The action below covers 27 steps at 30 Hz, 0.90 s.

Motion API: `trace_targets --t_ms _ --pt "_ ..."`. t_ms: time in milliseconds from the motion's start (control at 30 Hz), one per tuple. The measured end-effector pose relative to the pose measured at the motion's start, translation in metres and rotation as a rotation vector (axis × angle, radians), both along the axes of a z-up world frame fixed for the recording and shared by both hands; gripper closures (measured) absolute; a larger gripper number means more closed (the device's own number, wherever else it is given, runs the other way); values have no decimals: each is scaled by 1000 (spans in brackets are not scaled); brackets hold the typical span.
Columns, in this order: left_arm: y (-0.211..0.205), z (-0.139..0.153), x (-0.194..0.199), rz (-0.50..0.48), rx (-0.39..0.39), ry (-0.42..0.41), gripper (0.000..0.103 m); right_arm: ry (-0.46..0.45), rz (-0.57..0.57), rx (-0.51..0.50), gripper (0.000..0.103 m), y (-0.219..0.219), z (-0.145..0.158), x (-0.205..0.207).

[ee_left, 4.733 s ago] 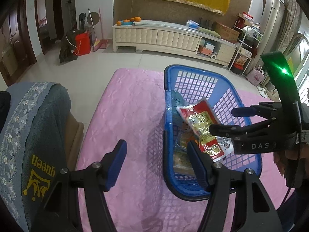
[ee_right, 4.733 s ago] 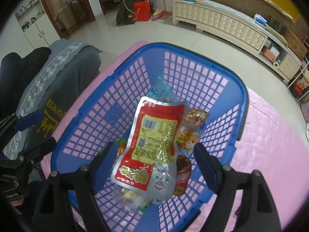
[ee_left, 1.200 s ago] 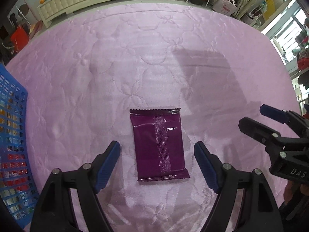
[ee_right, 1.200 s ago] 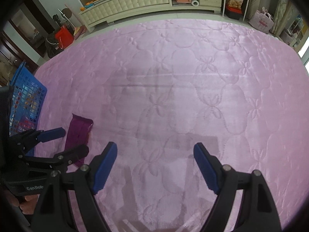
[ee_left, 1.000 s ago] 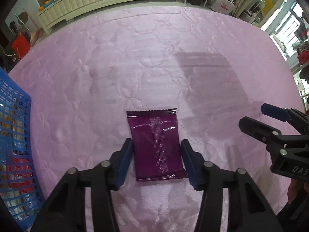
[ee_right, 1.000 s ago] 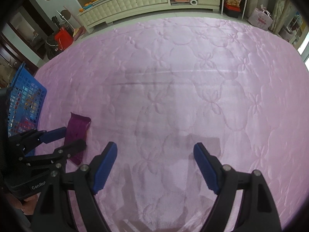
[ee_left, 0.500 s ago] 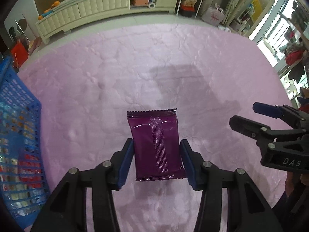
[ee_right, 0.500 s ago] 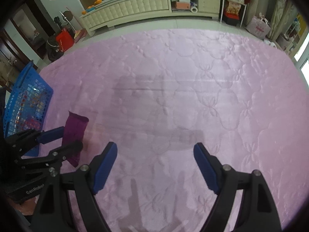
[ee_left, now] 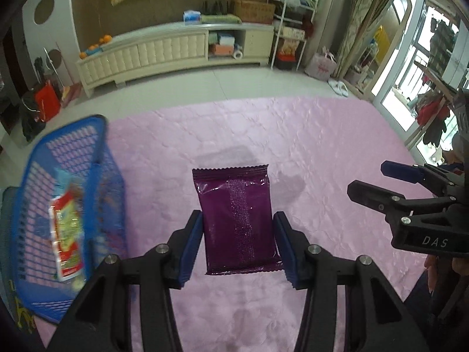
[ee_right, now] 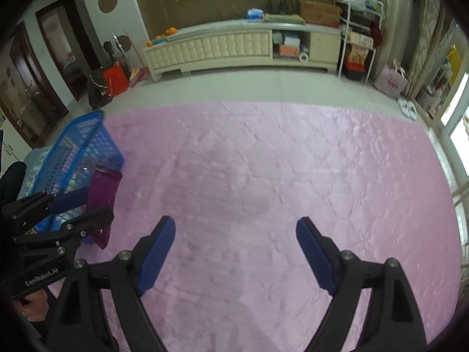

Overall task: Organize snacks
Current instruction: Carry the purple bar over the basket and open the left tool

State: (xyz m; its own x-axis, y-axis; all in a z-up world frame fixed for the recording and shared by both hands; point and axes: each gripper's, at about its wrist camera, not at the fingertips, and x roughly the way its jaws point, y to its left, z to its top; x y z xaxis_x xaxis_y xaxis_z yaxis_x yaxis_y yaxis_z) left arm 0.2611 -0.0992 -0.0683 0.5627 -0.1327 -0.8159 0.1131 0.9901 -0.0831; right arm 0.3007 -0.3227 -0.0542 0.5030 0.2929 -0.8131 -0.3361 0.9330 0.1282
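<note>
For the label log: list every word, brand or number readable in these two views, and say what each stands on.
"DAS": white letters on the right gripper body, left wrist view.
"GenRobot.AI": on the left gripper body, right wrist view.
Purple packet: no readable print.
Red and yellow snack packet in the blue basket: print too blurred to read.

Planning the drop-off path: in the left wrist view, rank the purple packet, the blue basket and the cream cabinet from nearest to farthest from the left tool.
1. Purple packet: clamped between the pads of the left tool, centre of view.
2. Blue basket: on the pink cover, off to the left.
3. Cream cabinet: against the far wall, across the floor.
</note>
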Motion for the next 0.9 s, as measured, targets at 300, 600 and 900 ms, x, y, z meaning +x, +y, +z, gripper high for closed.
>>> trace_targets --t_ms 300,600,900 --pt "46 34 -40 44 3 -82 57 -96 59 -2 0 39 34 -31" --pt "95 59 -68 101 19 -130 57 -137 120 9 0 84 53 -47" --pt "151 59 -81 171 14 -116 57 -149 216 25 0 148 56 -53"
